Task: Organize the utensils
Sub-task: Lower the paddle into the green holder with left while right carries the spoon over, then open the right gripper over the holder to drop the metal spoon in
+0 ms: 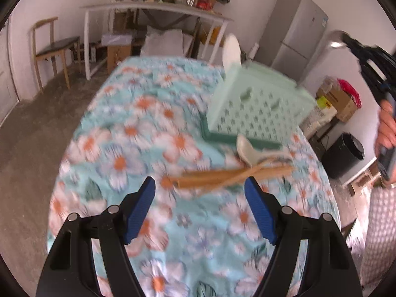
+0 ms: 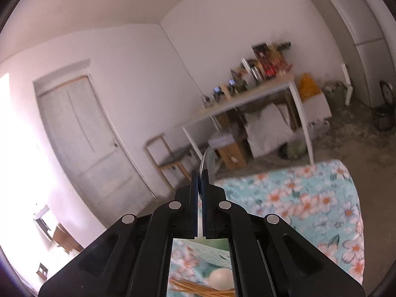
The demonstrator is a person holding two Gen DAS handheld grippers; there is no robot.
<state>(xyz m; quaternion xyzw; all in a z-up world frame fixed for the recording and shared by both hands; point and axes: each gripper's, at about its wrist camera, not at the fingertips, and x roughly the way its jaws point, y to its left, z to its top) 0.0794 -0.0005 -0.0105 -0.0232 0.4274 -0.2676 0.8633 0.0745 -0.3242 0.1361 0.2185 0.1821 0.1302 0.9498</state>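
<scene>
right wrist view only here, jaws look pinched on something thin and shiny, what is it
Observer: In the left wrist view the right gripper is raised above the table, holding a metal spoon by the handle, bowl end out.
Operator: is the left gripper carrying anything
Observer: No, the left gripper is open and empty over the floral tablecloth.
Operator: whats still out on the table
Observer: Wooden chopsticks and a white ceramic spoon lie beside the green basket.
</scene>
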